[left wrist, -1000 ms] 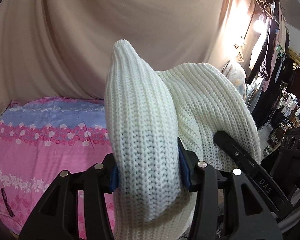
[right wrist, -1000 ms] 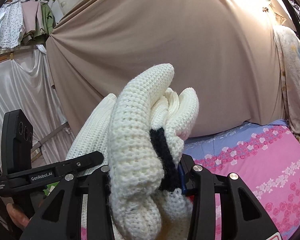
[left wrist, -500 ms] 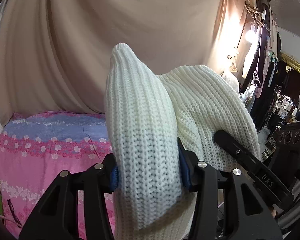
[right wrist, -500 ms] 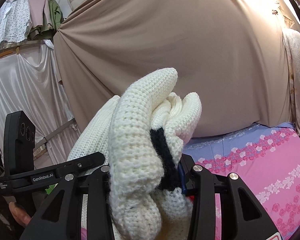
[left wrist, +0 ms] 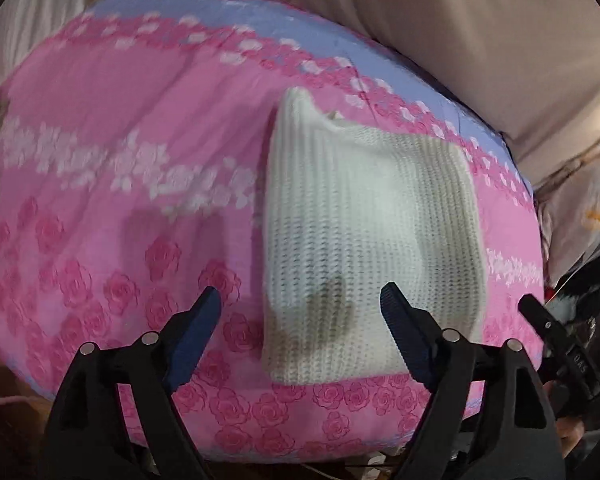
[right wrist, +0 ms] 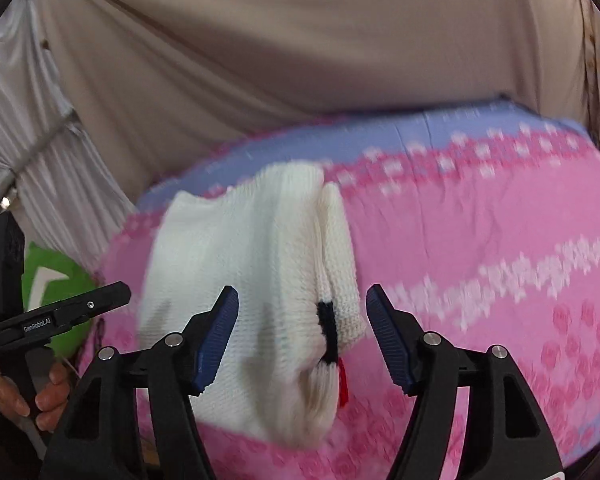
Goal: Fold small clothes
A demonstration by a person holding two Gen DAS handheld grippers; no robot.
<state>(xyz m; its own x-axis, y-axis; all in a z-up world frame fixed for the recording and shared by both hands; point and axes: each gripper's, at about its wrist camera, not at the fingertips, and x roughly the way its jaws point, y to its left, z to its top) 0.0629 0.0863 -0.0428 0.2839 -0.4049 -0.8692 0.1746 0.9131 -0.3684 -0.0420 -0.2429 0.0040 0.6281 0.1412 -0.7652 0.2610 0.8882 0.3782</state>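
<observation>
Both claws hang wide with nothing between their blue pads: the left gripper [left wrist: 300,314] and the right gripper [right wrist: 302,312] each sit just above the near edge of the white knitted garment [left wrist: 368,232], which lies folded on the pink floral bedspread [left wrist: 100,160]. To my eye the risk is that bulky knit springing open. On the right-hand side a thick roll with a black stripe [right wrist: 327,326] looks loose, and any nudge from those 2 tools could drag it askew.
</observation>
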